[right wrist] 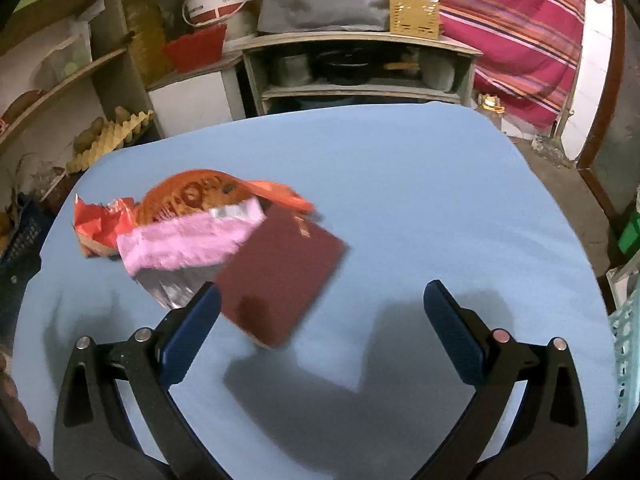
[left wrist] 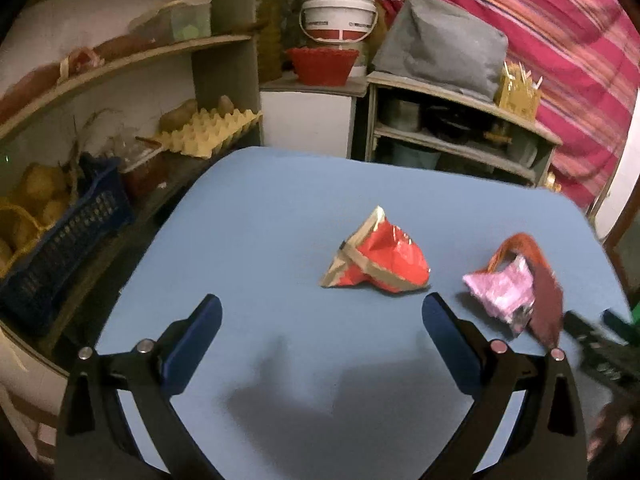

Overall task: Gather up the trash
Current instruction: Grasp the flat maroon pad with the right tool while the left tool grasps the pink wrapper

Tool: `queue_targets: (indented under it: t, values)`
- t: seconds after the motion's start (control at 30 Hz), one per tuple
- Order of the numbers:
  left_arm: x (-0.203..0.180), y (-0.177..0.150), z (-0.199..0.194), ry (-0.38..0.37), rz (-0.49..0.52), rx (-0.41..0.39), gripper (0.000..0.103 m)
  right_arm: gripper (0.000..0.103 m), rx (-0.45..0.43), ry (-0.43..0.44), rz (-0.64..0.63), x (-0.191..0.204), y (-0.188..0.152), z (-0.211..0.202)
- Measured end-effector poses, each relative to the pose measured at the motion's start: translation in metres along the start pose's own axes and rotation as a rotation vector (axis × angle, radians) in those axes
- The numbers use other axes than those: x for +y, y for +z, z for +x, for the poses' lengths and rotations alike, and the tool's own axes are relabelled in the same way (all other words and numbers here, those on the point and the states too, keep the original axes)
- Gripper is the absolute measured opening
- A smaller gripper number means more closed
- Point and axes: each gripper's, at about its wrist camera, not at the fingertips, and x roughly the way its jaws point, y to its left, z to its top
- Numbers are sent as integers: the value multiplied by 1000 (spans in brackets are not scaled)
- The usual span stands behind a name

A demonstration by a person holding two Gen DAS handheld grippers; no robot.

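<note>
A crumpled red-and-tan foil wrapper (left wrist: 376, 258) lies on the blue cloth-covered table (left wrist: 280, 208), near its middle. To its right lies a crumpled pink foil wrapper (left wrist: 500, 294), resting against a flat maroon booklet (right wrist: 280, 276), with an orange snack bag (right wrist: 192, 196) just behind them. Beyond the table's far edge stands a low wooden shelf unit (left wrist: 460, 128) bearing a grey cushion (left wrist: 440, 48). Left of it, a white plastic bucket (left wrist: 339, 18) stands behind a red plastic bowl (left wrist: 322, 65). Further left, a yellow egg tray (left wrist: 212, 128) lies on a shelf.

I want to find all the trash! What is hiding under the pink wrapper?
Under the pink wrapper lie a dark red booklet and an orange wrapper, both poking out. Whatever else it covers on the blue table cannot be seen.
</note>
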Motion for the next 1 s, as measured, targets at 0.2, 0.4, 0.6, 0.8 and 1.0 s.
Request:
queue_targets:
  t: [0.2,0.4,0.6,0.8,1.0]
  values:
    - [3,10,-1,-66,-55,13,98,98,64,-56,4,17,19,25]
    - [-3,12,-2,-78,-43,13,98,77,144,35,92,7,21,47]
    - [-7,13,2,-98,-65,41,98,72,99,43,28,10,21,34]
    - [-26,8,7,-122,-51,66,98,72,58,-9,-78,-18,4,-1]
    - [-64,0,15,-184,-15,73,98,73,36,-51,0,-83,-29,-26]
